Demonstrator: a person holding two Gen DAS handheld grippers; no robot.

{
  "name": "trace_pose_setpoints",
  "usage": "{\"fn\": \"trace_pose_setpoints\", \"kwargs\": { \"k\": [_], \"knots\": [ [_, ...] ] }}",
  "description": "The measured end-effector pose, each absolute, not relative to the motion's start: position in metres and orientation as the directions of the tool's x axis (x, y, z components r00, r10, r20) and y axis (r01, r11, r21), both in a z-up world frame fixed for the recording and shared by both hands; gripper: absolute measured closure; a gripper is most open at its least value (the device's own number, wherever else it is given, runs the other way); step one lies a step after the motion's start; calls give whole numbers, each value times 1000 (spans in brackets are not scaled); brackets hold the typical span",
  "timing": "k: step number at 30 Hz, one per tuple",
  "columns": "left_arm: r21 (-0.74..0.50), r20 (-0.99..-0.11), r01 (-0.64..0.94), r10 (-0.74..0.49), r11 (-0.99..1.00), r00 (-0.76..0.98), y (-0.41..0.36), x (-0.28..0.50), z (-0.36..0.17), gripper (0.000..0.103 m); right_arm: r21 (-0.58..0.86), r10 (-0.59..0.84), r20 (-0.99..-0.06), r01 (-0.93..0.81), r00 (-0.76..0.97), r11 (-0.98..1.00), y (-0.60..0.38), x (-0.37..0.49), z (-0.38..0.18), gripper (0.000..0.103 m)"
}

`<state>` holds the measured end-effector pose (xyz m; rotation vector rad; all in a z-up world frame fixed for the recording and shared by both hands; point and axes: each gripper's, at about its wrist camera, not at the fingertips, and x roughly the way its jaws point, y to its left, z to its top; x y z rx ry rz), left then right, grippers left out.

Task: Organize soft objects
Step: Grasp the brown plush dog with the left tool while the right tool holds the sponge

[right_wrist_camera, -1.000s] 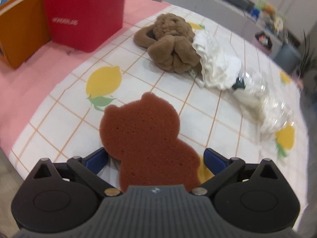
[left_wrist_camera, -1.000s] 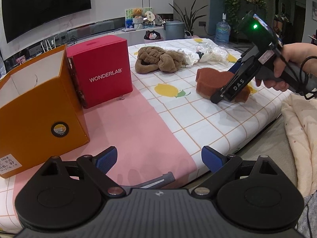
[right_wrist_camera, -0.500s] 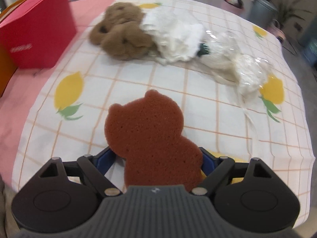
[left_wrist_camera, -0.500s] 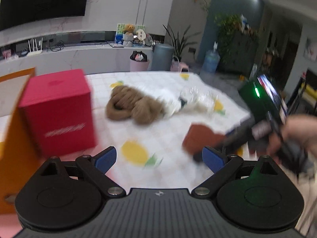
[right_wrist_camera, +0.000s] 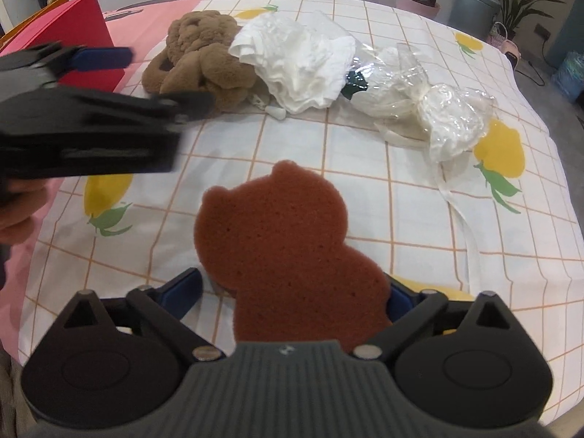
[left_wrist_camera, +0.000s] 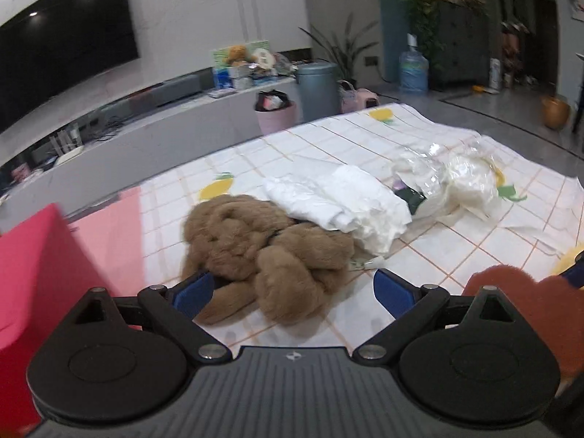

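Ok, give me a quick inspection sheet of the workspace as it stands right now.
Surface: lemon-print checked cloth, pink section at left.
Job's things: bear-shaped sponge between right gripper's fingers; brown plush; white cloth; plastic-wrapped bundle.
Clutter: red box at left edge.
Grippers: right gripper shut on the sponge; left gripper open, fingers either side of the plush.
Cables: nothing seen on the cloth.
Surroundings: TV, grey bin, water jug, plants.
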<state>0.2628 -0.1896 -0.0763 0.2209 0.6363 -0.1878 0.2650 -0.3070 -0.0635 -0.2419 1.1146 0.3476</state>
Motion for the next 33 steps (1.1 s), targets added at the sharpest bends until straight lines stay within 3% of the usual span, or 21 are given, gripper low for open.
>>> {"fn": "trace_pose_setpoints", "kwargs": {
  "k": [8,11,12,13,15,24,29,31,32,33],
  "knots": [
    [305,-586,177,38,936,809,-215,290,-102,0,-17,159,-903,-402,399,915,-308,263,-64,3],
    [301,-568,130,69,945,820,-212,289,-105,2,-18,165,-899,-413,405,911,-308,261,-64,3],
    [294,-567,121,71,948,821,-211,287,-105,18,-18,168,-898,-416,406,909,-308,261,-64,3],
    [293,-567,118,74,949,820,-210,286,-105,22,-18,170,-897,-418,408,908,-308,260,-64,3],
    [288,-577,135,60,948,814,-210,278,-104,47,-18,173,-895,-420,411,907,-308,259,-64,3],
    [185,-623,162,-11,969,782,-188,213,-96,52,-17,176,-890,-417,421,909,-312,254,-64,3],
    [145,-635,204,-68,968,770,-177,167,-92,49,-17,177,-888,-414,425,910,-310,251,-64,3],
    [132,-643,210,-78,969,762,-174,158,-88,38,-17,178,-887,-414,426,910,-311,251,-64,3],
    [123,-646,206,-80,971,759,-173,158,-85,24,-17,177,-888,-414,425,910,-310,251,-63,3],
    [100,-673,212,-91,972,734,-171,160,-80,4,-16,177,-888,-414,424,910,-310,252,-63,3]
  ]
}}
